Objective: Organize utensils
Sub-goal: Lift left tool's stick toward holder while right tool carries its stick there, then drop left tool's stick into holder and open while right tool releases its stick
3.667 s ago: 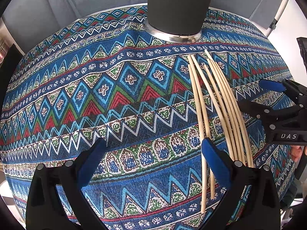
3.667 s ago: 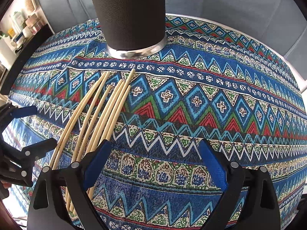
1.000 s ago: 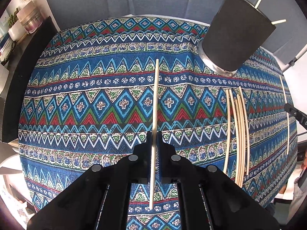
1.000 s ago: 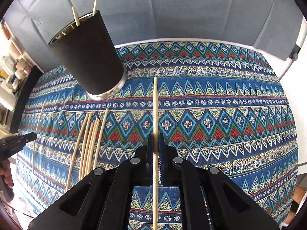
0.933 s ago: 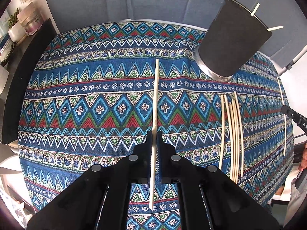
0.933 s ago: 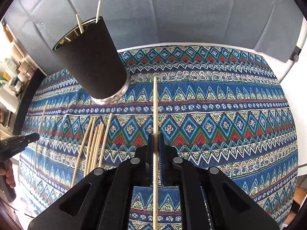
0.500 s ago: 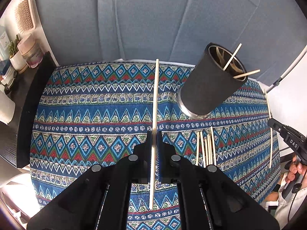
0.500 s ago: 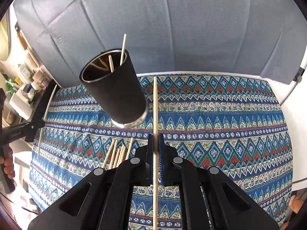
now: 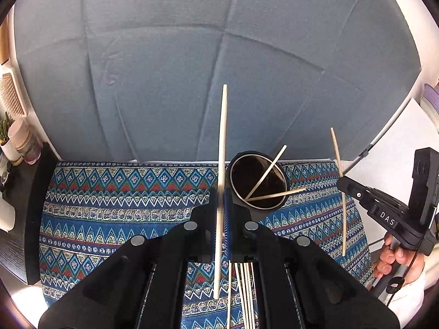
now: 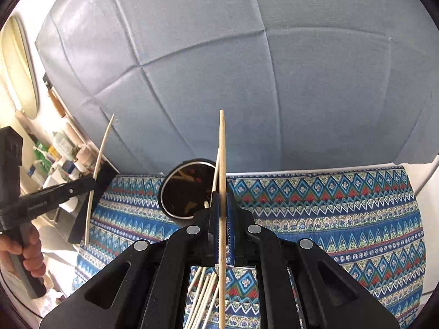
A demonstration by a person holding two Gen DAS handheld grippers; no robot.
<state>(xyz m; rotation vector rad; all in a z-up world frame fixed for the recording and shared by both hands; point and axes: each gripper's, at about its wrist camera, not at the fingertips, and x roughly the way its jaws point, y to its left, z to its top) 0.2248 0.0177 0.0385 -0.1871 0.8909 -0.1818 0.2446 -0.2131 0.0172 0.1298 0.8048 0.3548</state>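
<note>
Left tongs (image 9: 222,213) and right tongs (image 10: 222,216), each pinching one chopstick (image 9: 221,181) lengthwise with its tip raised, hover at lower centre above the black cup (image 9: 258,181), presumably for dropping in, while loose chopsticks (image 9: 244,296) lie on the patterned surface (image 9: 115,208).

"DAS" on right tool (image 9: 340,181) arm, white lettering.
</note>
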